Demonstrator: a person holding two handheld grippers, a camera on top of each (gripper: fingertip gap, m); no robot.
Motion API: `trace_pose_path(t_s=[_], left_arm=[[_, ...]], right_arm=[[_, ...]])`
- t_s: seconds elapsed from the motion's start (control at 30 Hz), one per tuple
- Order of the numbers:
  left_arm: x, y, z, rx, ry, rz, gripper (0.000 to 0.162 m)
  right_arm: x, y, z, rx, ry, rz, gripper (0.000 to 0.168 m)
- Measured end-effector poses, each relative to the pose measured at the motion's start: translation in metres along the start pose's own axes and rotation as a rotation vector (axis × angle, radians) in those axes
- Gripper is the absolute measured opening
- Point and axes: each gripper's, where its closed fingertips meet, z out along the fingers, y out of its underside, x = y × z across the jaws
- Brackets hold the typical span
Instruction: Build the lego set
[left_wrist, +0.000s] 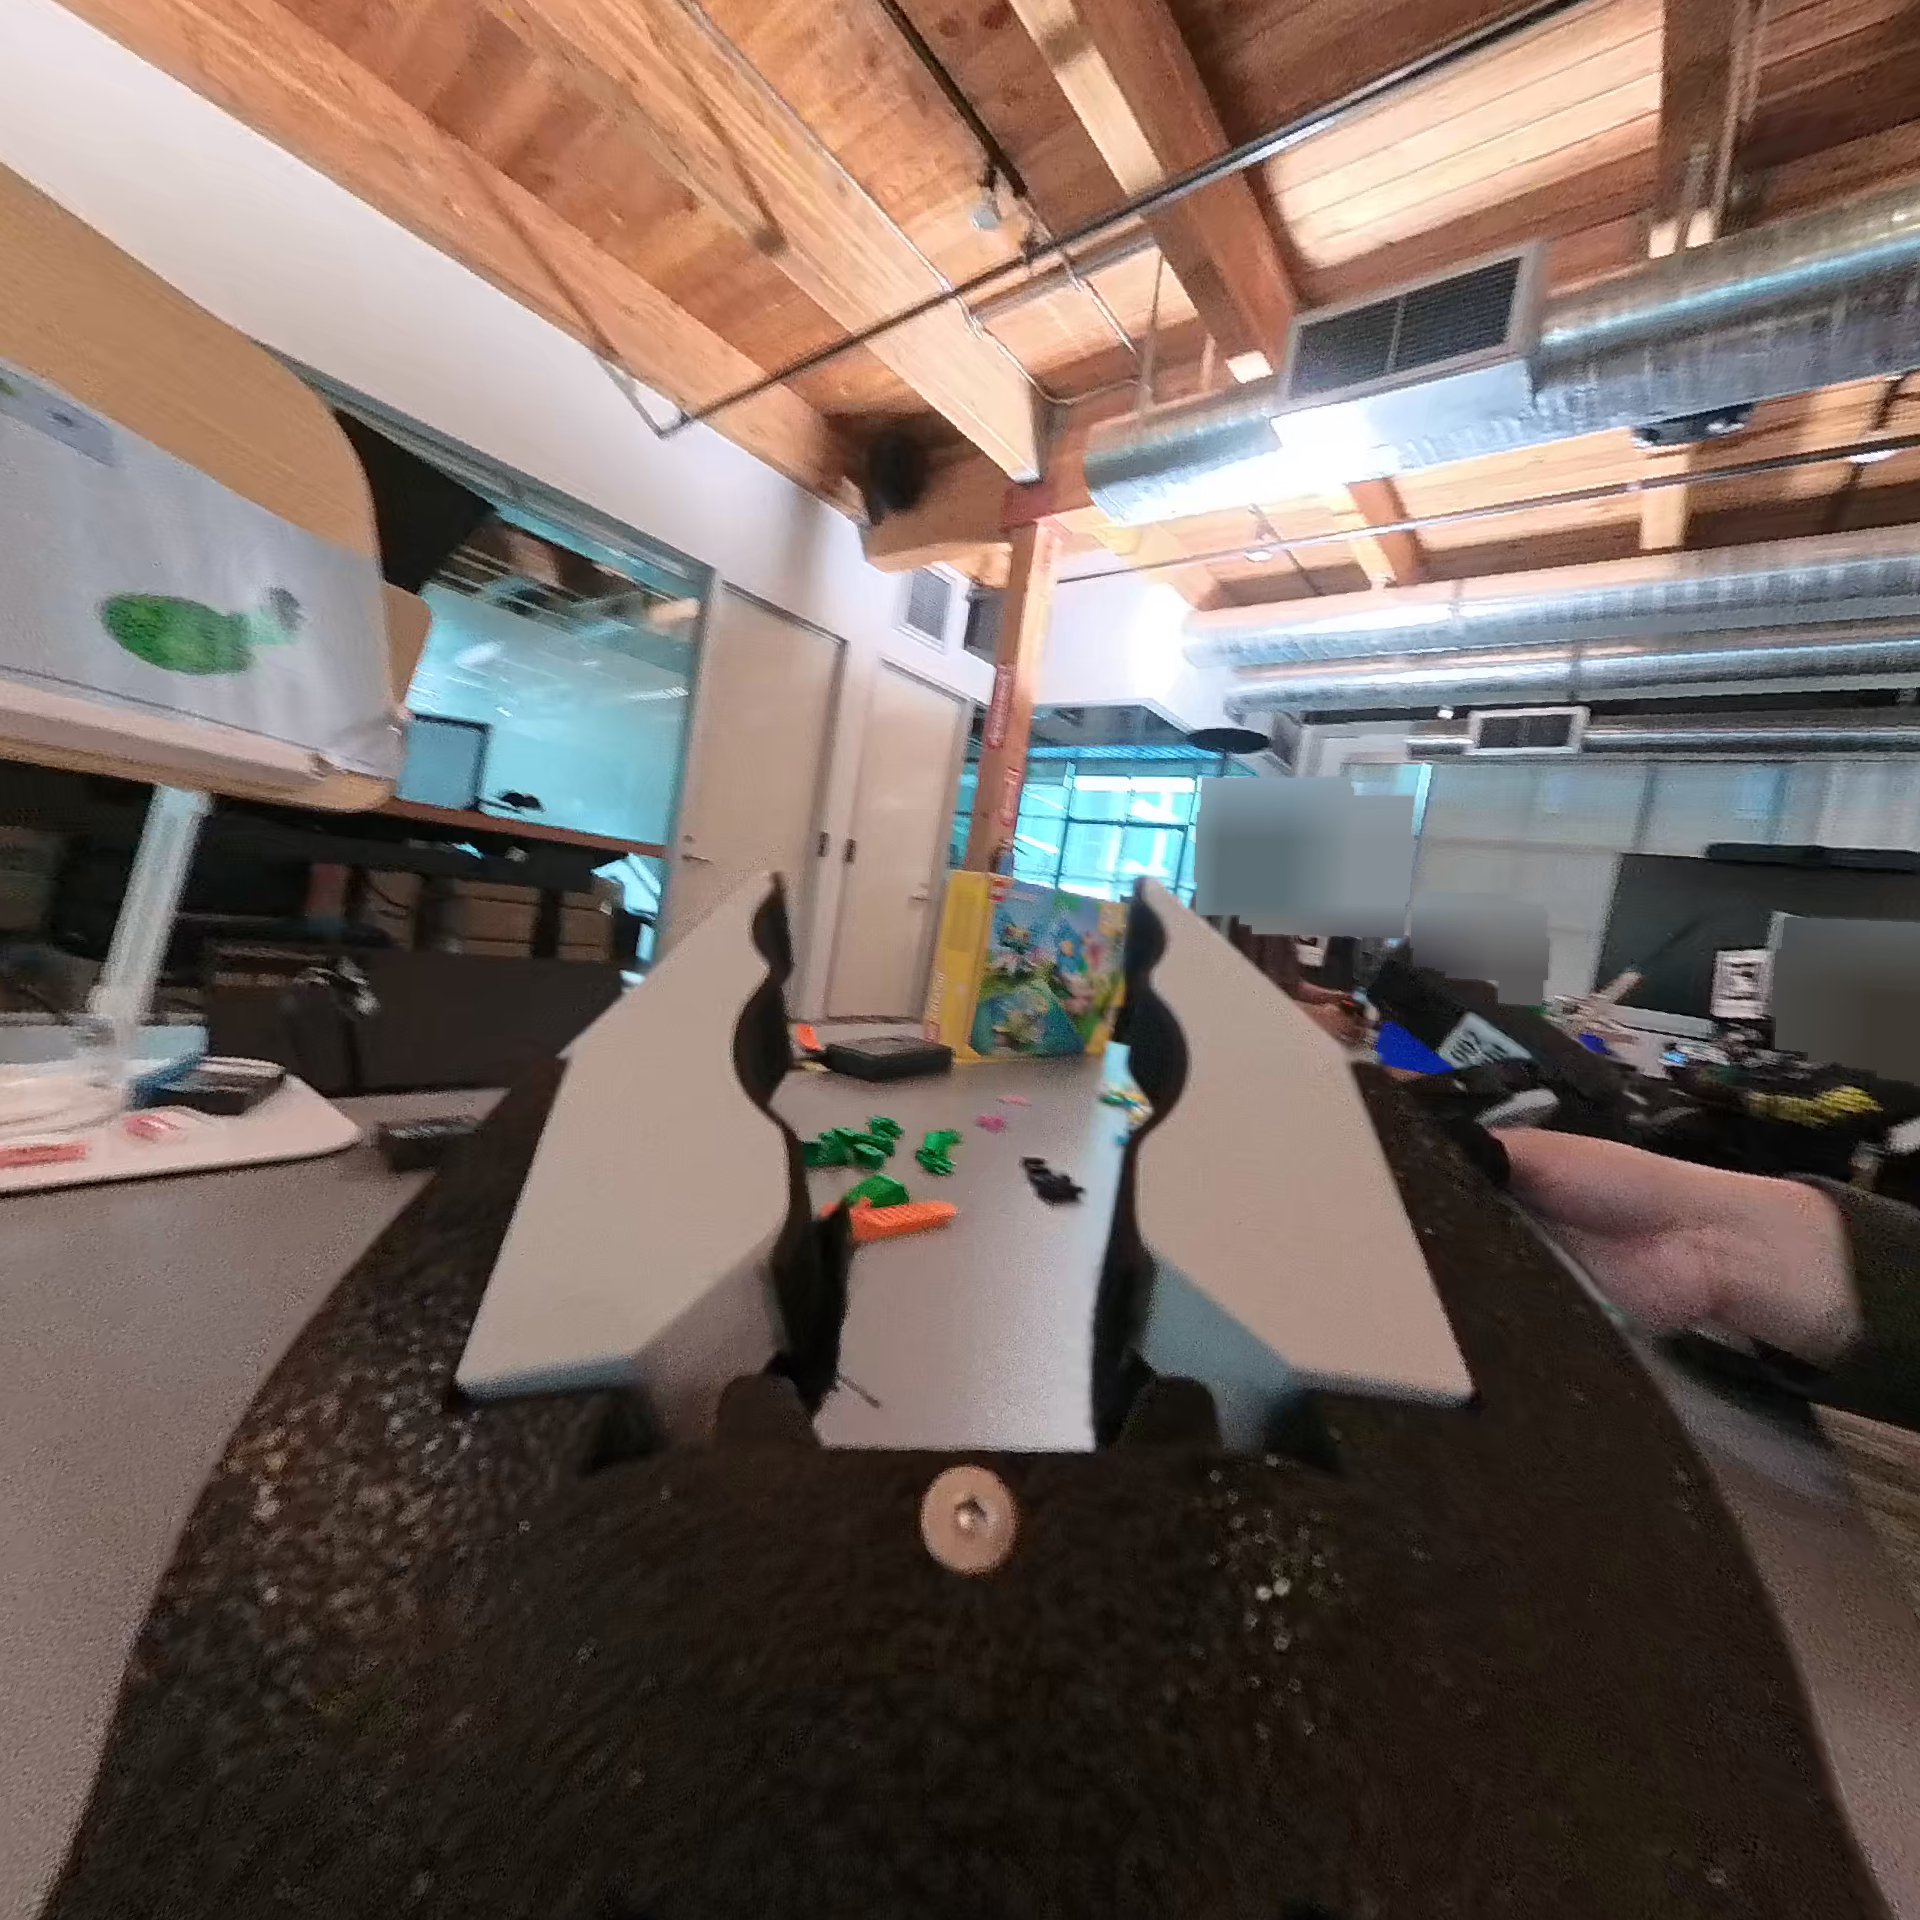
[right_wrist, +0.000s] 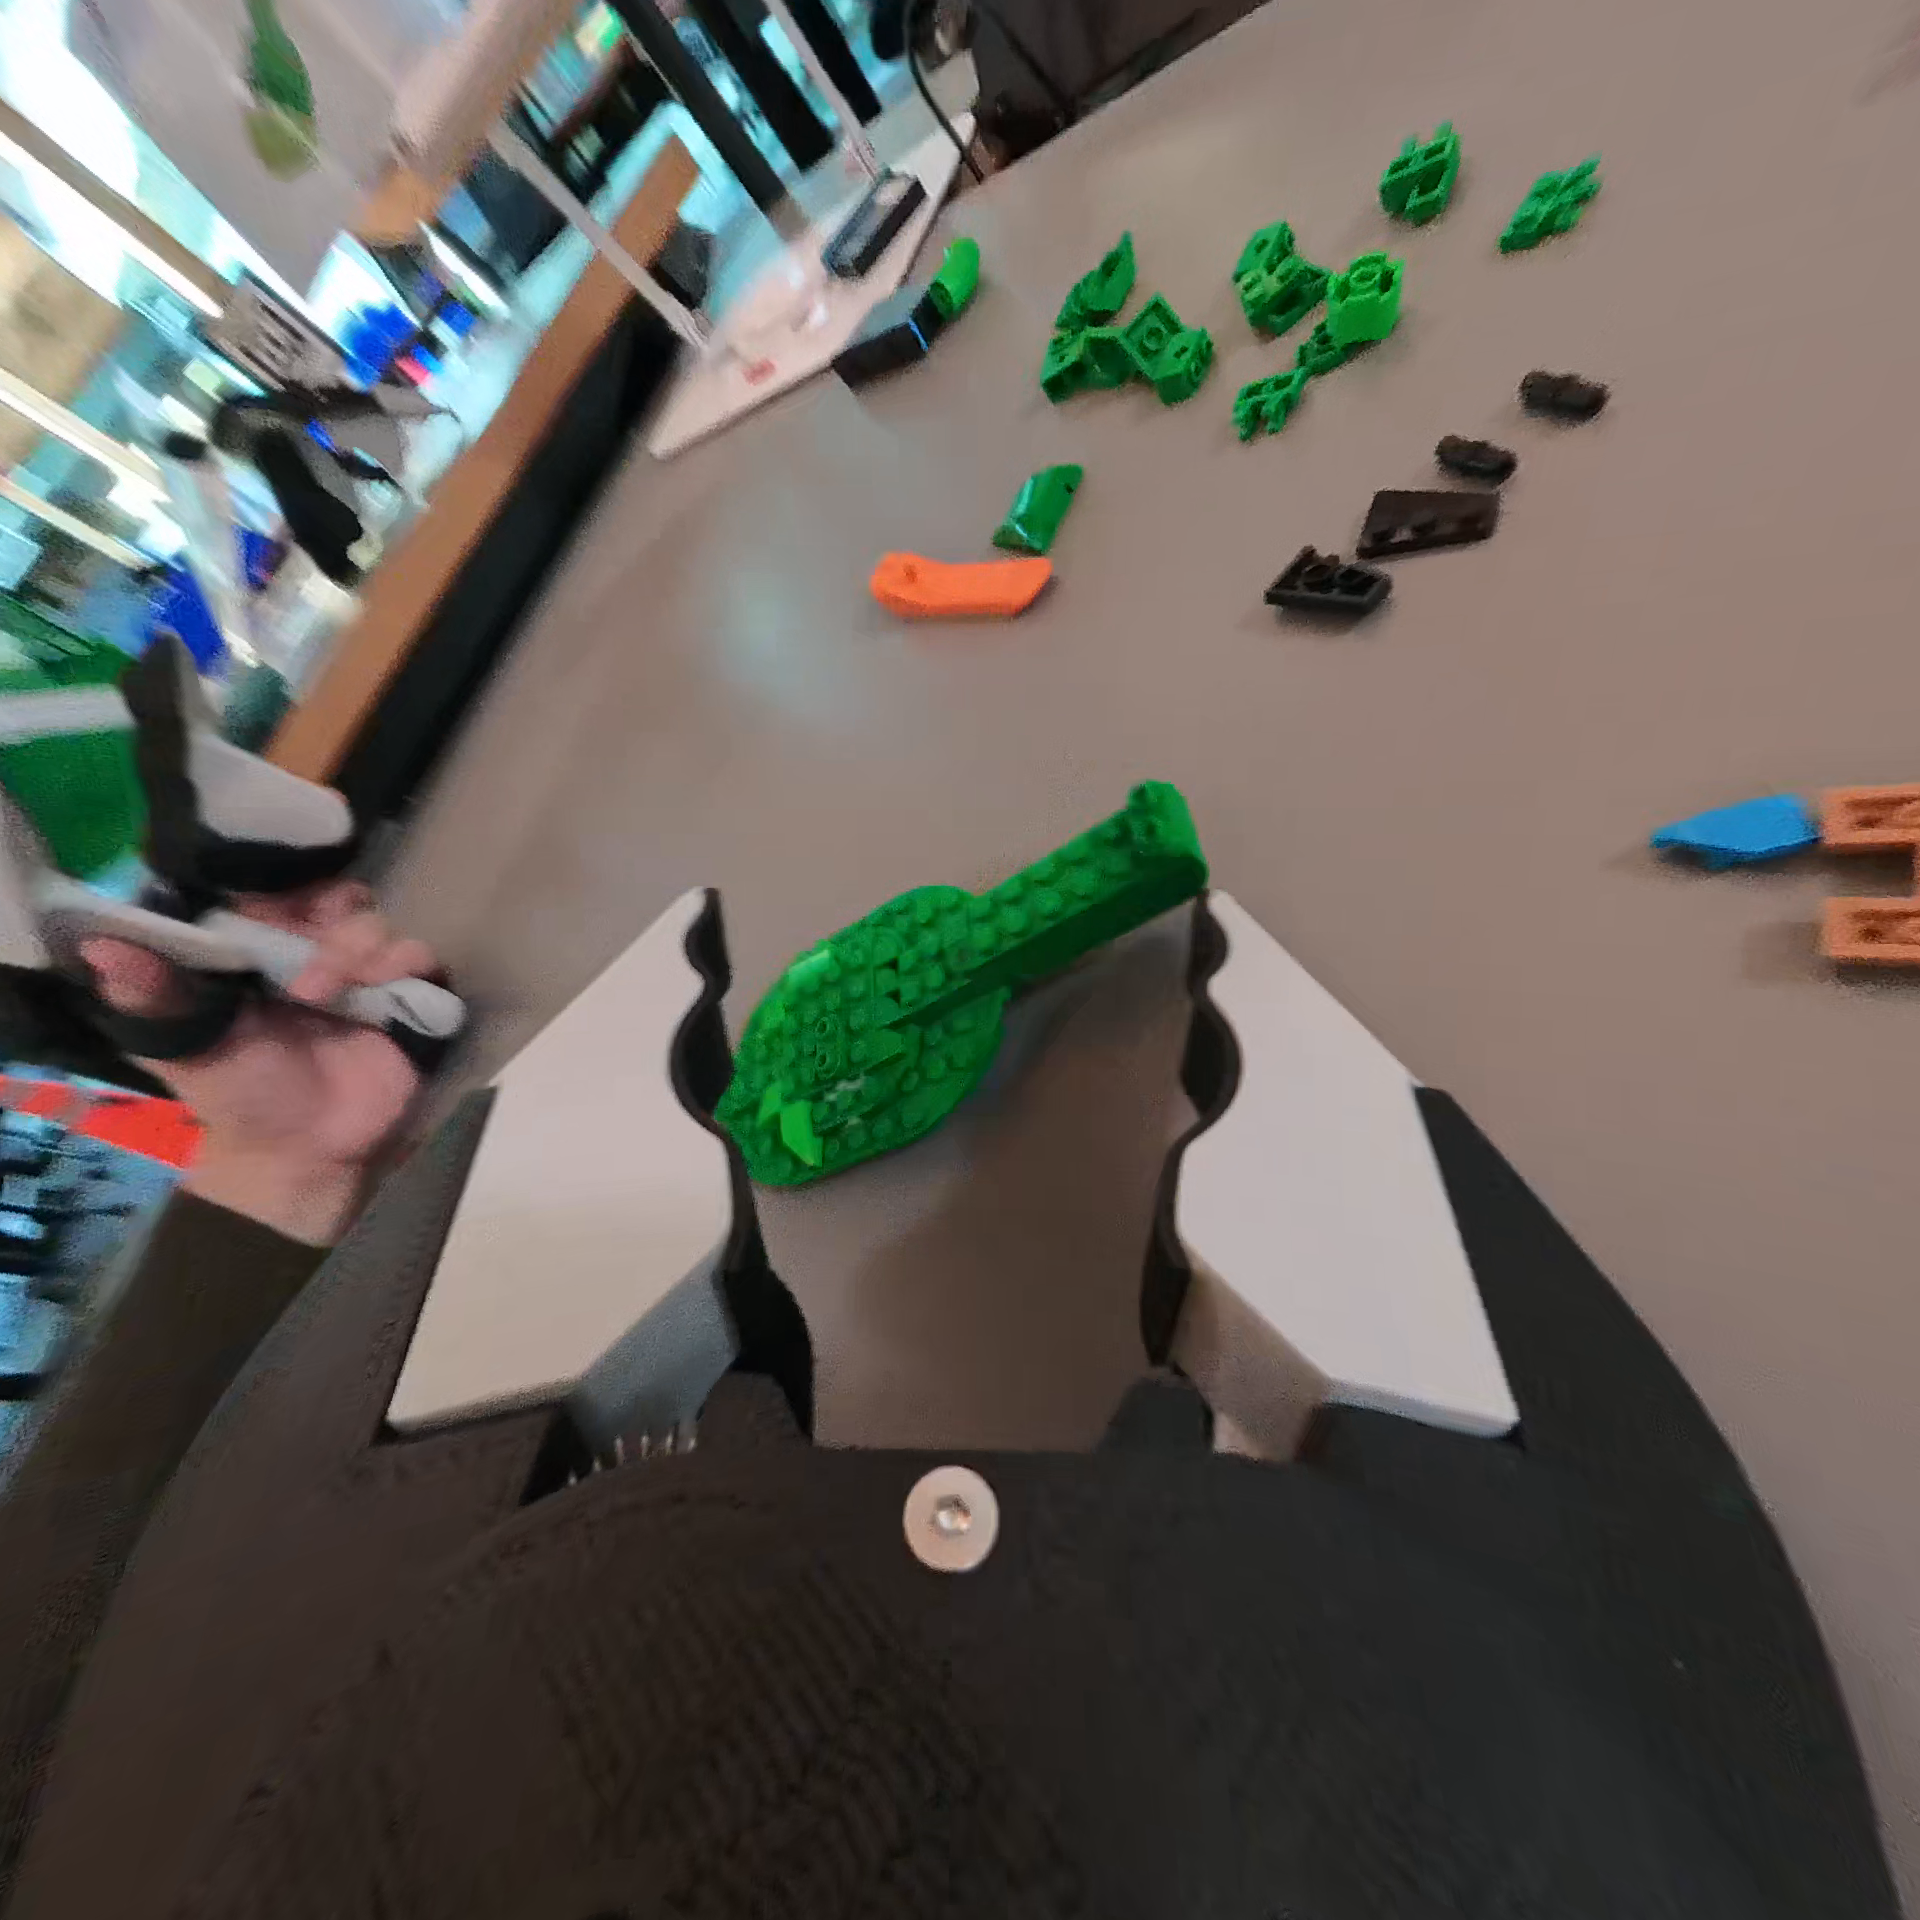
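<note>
My right gripper is open low over the grey table. A green studded build, a round plate with a long stalk, lies slanted between its fingers and touches both pads. I cannot tell whether it is clamped. My left gripper is open and empty, raised and pointing across the table. It also shows at the left of the right wrist view, held in a hand. Loose green pieces, black pieces and an orange piece lie ahead.
A blue piece and brown pieces lie at the right. The set's box and a black device stand at the table's far end. A white mat is at the far left. A hand is at my right. From my right tips it is roughly 15 cm to the orange piece; from my left, 25 cm.
</note>
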Motion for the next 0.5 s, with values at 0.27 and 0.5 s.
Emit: trace_pose_path(t_s=[0.27,0.5], left_arm=[[0.025,0.013,-0.011,-0.165,0.094,-0.032,0.089],[0.057,0.059,-0.073,-0.701,0.181,0.174,0.078]], right_arm=[[0.008,-0.03,-0.047,0.106,0.231,-0.383,0.11],[-0.02,-0.065,-0.08,0.339,0.175,-0.782,0.083]])
